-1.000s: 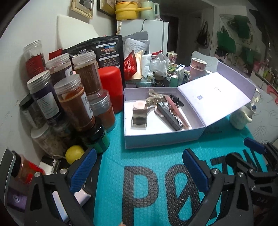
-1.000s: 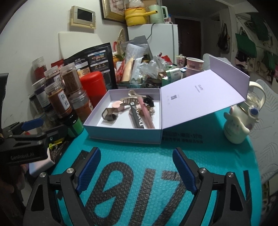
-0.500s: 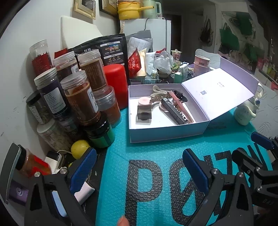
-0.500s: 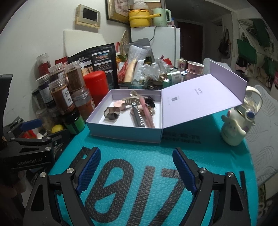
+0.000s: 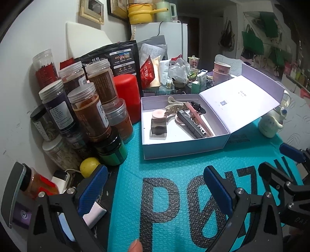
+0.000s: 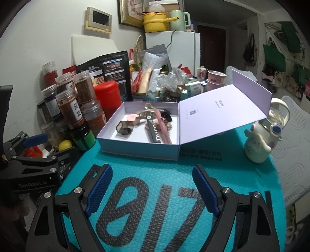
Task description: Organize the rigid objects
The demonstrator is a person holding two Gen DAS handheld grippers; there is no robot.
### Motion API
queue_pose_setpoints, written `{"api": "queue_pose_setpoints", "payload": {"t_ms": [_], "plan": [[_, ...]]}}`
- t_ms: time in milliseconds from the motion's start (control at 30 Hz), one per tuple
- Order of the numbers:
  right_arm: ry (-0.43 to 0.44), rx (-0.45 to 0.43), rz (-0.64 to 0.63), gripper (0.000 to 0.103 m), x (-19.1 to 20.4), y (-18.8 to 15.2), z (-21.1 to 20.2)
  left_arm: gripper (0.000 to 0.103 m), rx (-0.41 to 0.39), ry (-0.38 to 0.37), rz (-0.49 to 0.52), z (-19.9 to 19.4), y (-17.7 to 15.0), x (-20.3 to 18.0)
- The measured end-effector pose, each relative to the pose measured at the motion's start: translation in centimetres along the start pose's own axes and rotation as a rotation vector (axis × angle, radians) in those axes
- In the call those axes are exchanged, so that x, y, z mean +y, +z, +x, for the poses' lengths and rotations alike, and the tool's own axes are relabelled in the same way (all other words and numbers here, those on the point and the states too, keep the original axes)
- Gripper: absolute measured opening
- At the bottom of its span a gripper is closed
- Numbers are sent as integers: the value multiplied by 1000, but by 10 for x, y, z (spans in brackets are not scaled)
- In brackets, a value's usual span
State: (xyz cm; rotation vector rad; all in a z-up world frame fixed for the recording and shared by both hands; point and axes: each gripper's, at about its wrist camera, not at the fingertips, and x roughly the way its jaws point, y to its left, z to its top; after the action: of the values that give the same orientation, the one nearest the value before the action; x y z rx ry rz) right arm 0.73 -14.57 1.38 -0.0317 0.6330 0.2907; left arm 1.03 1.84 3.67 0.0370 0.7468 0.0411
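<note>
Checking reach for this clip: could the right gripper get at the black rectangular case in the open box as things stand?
Probably yes. The right gripper is open and empty, the lavender box has its lid folded back, and the black case lies uncovered on top. Only bare teal mat lies between; the pink stick alongside crowds one side.

We saw a white wall on the left carrying a cream framed panel and a dark-framed picture. A white fridge stood at the back with a yellow pot and a pale green kettle on top. Beside it was a dark door. Green bags hung on the right wall.
</note>
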Motion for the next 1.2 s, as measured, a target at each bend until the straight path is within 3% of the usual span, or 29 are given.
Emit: {"api": "queue_pose_setpoints", "payload": {"t_ms": [1200], "plan": [[19, -4, -11, 85, -5, 14, -4, 101, -9, -2, 3, -5, 7, -1]]}}
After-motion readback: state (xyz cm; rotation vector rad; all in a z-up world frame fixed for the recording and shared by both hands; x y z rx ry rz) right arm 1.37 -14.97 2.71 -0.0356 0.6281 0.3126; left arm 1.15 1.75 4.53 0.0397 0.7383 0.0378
